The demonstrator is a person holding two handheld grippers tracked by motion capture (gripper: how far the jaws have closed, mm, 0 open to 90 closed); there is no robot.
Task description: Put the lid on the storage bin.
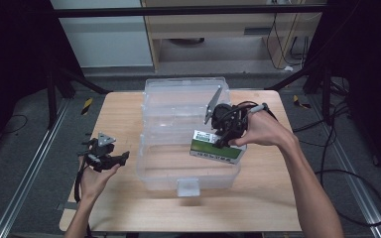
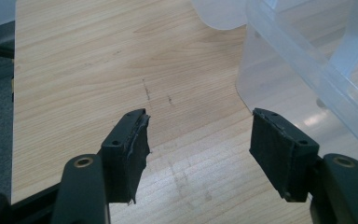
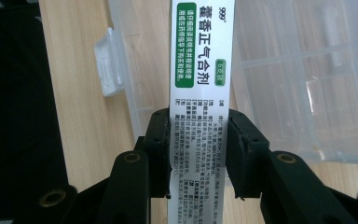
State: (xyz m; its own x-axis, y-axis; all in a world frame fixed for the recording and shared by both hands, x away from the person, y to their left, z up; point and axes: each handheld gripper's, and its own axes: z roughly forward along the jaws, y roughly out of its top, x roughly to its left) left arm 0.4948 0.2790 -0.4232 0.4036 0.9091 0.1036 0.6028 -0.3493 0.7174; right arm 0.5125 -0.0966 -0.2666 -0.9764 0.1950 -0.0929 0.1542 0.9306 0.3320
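With the right gripper [image 1: 224,140] fingers clamped on the medicine box [image 1: 215,148] over the clear bin's [image 1: 158,171] right side, lower it level before releasing; the left gripper [image 1: 108,157], fingers wide, waits on the tabletop [image 1: 258,198].

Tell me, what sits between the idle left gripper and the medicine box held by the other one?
In the high view, bare wooden table and the near-left wall of the clear plastic bin separate the left gripper from the medicine box.

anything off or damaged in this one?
The left gripper has a frayed pad: its facing peels away at the edge. It hangs open over the table. Otherwise normal: the right gripper holds the medicine box squarely over the clear bin.
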